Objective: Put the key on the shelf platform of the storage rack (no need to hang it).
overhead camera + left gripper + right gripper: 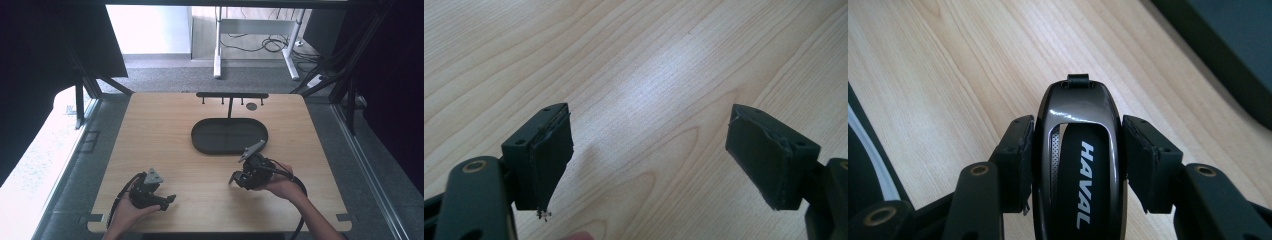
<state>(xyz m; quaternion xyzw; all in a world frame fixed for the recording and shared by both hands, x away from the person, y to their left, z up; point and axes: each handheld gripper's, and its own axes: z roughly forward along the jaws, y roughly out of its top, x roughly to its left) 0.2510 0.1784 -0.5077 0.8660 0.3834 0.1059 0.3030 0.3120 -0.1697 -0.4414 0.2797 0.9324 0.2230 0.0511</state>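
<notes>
A glossy black car key fob (1083, 115) marked HAVAL sits between the jaws of my right gripper (1078, 150), which is shut on its two sides. In the high view the right gripper (234, 178) is held low over the wooden table (165, 130), just in front of a black oval tray (200, 142). My left gripper (170, 200) is near the table's front left. Its jaws stand wide open over bare wood, with nothing between them (649, 145).
A black T-shaped rack (231, 95) with small hooks rises behind the tray, and a small dark disc (251, 106) lies beside it. The tray's dark edge (1228, 45) shows at the upper right of the right gripper view. Cables trail from both grippers.
</notes>
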